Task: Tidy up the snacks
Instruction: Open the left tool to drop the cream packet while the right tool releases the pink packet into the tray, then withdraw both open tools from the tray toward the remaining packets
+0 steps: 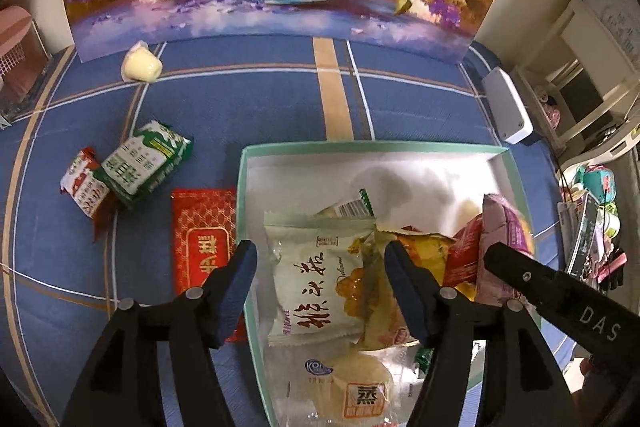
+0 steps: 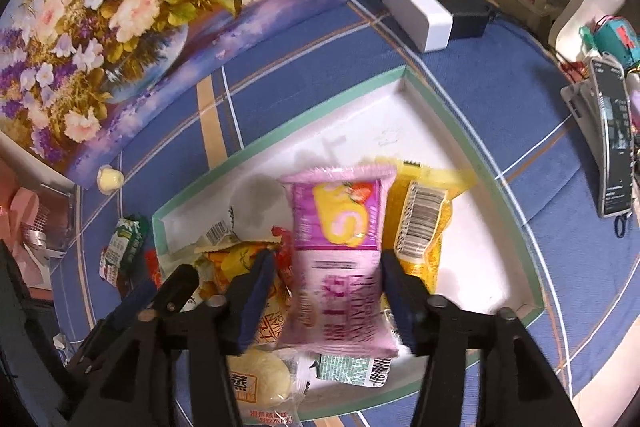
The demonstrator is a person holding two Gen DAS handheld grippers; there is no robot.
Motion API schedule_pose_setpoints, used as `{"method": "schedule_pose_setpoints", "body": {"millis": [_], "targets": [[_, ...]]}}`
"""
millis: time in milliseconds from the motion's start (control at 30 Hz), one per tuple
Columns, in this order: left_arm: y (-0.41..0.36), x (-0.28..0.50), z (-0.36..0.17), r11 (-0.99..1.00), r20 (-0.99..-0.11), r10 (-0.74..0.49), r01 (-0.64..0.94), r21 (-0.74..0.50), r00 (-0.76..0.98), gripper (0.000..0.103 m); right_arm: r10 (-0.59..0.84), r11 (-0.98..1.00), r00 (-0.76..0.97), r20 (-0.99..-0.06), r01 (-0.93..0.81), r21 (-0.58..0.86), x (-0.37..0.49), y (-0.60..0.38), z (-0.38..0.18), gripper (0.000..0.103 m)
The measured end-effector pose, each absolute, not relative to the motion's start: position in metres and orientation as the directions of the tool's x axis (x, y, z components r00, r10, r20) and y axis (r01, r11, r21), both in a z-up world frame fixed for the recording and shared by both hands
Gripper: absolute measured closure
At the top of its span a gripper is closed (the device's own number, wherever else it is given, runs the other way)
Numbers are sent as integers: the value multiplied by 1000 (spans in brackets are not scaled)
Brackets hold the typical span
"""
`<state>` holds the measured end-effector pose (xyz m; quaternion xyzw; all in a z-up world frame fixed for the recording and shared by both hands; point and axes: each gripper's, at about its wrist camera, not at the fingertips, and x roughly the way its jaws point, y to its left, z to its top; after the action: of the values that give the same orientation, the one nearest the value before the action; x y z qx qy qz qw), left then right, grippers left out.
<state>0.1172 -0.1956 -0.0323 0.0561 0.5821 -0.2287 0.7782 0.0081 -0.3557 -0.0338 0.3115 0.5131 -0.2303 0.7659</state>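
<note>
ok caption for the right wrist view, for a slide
Right claw open around a pink snack packet over the green-rimmed box of snacks.

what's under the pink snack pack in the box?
Under the pink pack: a yellow barcode packet at its right, a green-white barcode wrapper at its near end. Whatever lies beneath its middle is covered.

Left gripper (image 1: pixel 320 291) pointing steeply down, fingers parted, right gripper (image 2: pixel 326 297) likewise, fingers parted
</note>
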Motion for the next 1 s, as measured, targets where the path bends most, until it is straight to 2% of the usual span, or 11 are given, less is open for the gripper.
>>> {"method": "schedule_pose_setpoints", "body": {"millis": [167,267,333,467,533,633,767,900,1000], "targets": [[-189,118,-10,893,-917,-303,413,-179,259,34,-65,702,397,-915,670,241,4,-359,-14,39],[-181,121,4,901,-906,-304,399,-174,293,26,-85,704,406,-910,670,234,2,-359,-4,38],[-176,123,11,907,-900,-300,386,-168,315,26,-95,707,408,-908,669,227,1,-360,1,30],[-166,127,19,926,-890,-276,350,-145,362,14,-112,710,407,-907,671,214,-1,-361,5,23],[-158,129,21,936,-886,-262,323,-137,383,14,-116,710,402,-908,673,207,-1,-361,5,19],[-148,134,20,949,-883,-246,287,-134,401,12,-124,711,393,-911,676,195,-2,-362,3,16],[-138,139,16,962,-887,-214,246,-118,409,4,-131,714,390,-911,675,186,-2,-362,2,14],[-128,145,13,974,-890,-185,197,-110,416,4,-139,717,395,-908,672,183,-1,-362,2,1],[-120,149,12,979,-893,-177,171,-115,413,4,-153,719,396,-905,673,173,0,-361,3,0]]}}
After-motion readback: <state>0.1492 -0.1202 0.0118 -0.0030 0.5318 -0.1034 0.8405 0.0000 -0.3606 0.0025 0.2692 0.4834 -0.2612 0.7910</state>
